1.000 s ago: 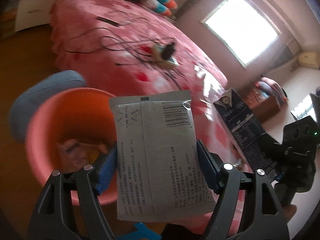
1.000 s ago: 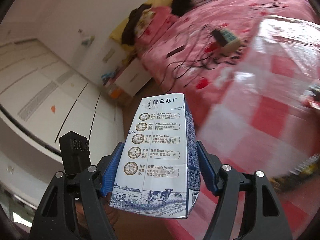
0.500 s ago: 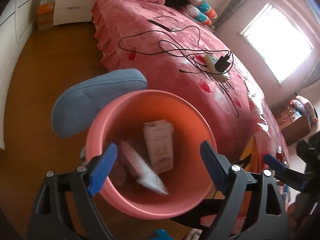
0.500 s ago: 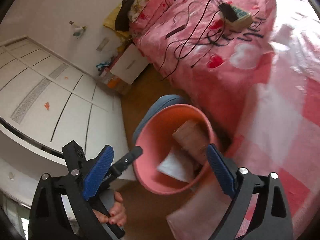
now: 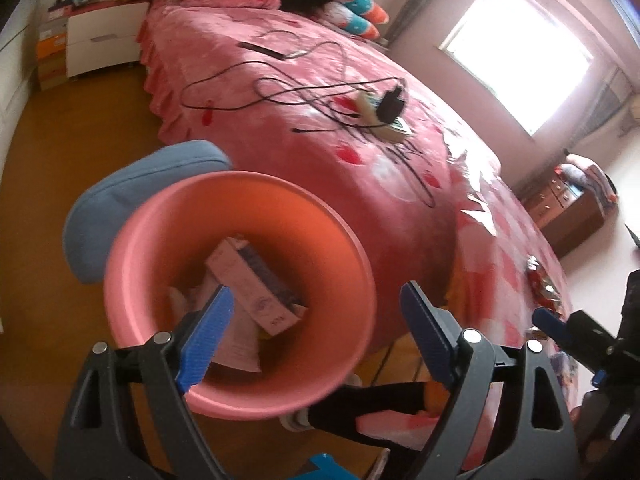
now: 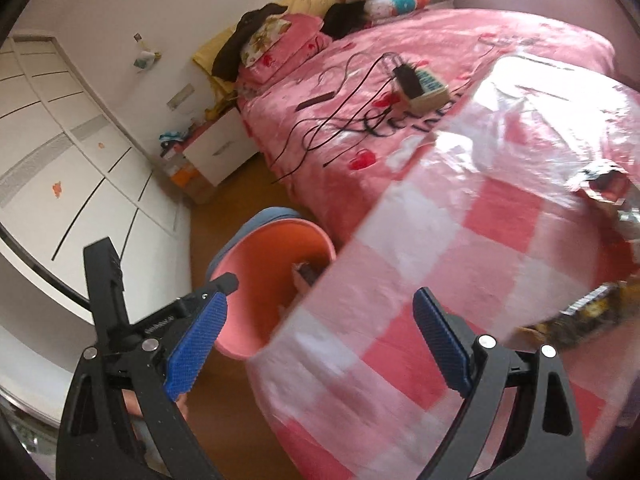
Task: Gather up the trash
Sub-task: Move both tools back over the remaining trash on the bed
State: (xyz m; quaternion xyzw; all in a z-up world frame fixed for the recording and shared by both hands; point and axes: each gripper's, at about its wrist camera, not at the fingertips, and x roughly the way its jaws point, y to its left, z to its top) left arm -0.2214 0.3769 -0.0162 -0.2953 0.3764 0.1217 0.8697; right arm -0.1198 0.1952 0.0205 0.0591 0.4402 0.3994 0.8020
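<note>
**Left wrist view: carton in bin, both tongs empty**

Left tongs (image 5: pixel 316 312) gape wide, empty, above the pink bin (image 5: pixel 340 236). Inside lie a carton (image 5: pixel 256 284) and a half-hidden wrapper (image 5: pixel 240 340). Right tongs (image 6: pixel 320 340) also gape empty; tablecloth (image 6: pixel 460 280) hides the bin's right side.

Daylight floods in from a bright rectangular window (image 5: pixel 516 58) at the far right of the left wrist view, blown out to white and washing a pale haze over the wall around it. Glare whitens the glossy pink-and-white checked plastic sheet (image 6: pixel 472 216) on the bed in the right wrist view. The inside of the round pink plastic bucket (image 5: pixel 256 216) is shaded deep orange. Both views bend strongly at their dark, vignetted corners. The near sheet edge and the objects at the right are smeared with motion blur.
</note>
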